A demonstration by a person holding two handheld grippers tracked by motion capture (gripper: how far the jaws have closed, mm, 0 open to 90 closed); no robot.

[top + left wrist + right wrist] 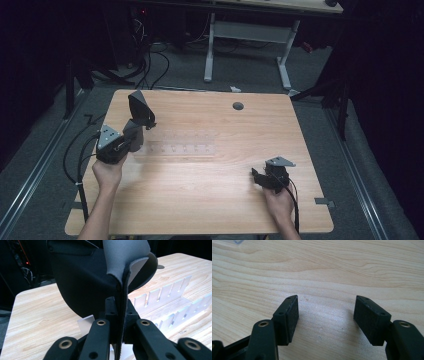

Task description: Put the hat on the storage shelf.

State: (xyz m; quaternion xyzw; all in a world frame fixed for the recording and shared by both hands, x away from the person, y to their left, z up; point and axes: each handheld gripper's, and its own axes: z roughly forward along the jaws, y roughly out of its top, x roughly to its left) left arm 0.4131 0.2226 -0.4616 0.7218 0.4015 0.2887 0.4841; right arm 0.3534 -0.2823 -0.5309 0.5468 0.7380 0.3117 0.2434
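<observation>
My left gripper [135, 126] is raised over the table's left side and shut on a floppy black sheet with a grey underside [140, 107]. In the left gripper view the sheet [82, 282] stands on edge between the pads of the left gripper [121, 312] and curls over at the top. Just right of that gripper, a clear slotted rack [175, 142] lies flat on the wood; its notched walls [162, 295] show behind the sheet. My right gripper [257, 176] rests low near the front right, open, and nothing but bare wood lies between the jaws of this right gripper [327, 317].
The wooden table [215, 200] has a round cable hole [238, 106] near its far edge. Cables [75, 155] hang off the left side. A white-legged desk [210, 45] stands on the floor beyond the table.
</observation>
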